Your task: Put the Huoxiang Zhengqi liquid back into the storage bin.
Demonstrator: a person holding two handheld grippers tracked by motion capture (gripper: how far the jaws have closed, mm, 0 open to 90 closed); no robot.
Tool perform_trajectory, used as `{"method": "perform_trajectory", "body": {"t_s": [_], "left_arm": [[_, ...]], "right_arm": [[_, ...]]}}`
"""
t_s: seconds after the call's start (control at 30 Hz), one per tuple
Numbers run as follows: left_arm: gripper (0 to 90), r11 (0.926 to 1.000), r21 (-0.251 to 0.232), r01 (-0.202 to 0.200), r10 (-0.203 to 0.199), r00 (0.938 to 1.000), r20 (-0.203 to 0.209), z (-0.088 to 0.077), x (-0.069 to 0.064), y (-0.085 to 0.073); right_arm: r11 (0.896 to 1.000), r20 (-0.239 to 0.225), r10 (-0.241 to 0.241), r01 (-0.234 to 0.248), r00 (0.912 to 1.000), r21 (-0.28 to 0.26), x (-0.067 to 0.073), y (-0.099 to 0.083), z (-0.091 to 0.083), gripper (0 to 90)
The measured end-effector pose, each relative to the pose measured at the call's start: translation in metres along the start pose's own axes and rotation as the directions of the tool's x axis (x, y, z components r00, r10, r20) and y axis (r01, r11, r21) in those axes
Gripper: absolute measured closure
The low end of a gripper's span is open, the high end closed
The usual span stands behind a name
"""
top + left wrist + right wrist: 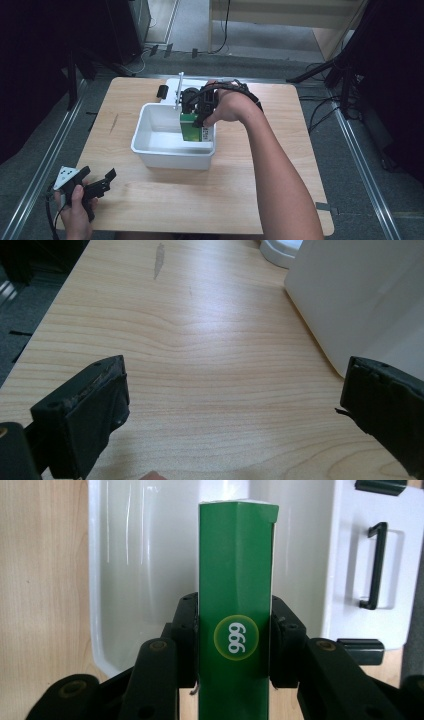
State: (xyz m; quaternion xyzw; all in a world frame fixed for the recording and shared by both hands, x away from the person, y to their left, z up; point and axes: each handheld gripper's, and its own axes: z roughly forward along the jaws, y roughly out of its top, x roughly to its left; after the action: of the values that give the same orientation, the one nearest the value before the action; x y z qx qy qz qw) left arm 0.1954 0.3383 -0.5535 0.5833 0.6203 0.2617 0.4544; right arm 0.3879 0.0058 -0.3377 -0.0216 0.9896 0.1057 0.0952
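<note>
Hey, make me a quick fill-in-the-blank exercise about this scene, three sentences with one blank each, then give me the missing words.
1. The right gripper is shut on a tall cardboard box whose colour is ____.
2. The box is held over the open white plastic ____, which stands on the light wooden table.
3. The left gripper, above bare tabletop, has its jaws ____ and holds nothing.

Missing words: green; tub; open

Overhead light bright on my wooden table (165, 200) — room edges black. Soft glare streaks inside white tub (135, 555). My left gripper (232, 405) jaws blurred up close — faint shadow beneath.
</note>
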Motion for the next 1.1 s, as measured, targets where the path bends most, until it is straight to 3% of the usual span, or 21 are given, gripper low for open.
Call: {"method": "perform_trajectory", "body": {"t_s": [0.5,0.97,1.1], "left_arm": [[0.0,1.0,0.0,0.007,-0.007,1.0,0.005,0.0,0.001,0.0],[0.0,1.0,-0.002,0.007,-0.007,1.0,0.004,0.0,0.0,0.0],[0.0,1.0,-0.002,0.001,-0.001,1.0,0.005,0.0,0.0,0.0]], "right_arm": [[1.0,-0.044,0.0,0.0,0.9991,-0.001,-0.002,-0.008,0.043,64.5],[1.0,-0.06,0.0,0.0,0.9982,0.004,0.0,-0.009,0.057,63.7],[1.0,-0.078,0.03,-0.029,0.9965,0.011,0.001,-0.007,0.056,55.6]]}}
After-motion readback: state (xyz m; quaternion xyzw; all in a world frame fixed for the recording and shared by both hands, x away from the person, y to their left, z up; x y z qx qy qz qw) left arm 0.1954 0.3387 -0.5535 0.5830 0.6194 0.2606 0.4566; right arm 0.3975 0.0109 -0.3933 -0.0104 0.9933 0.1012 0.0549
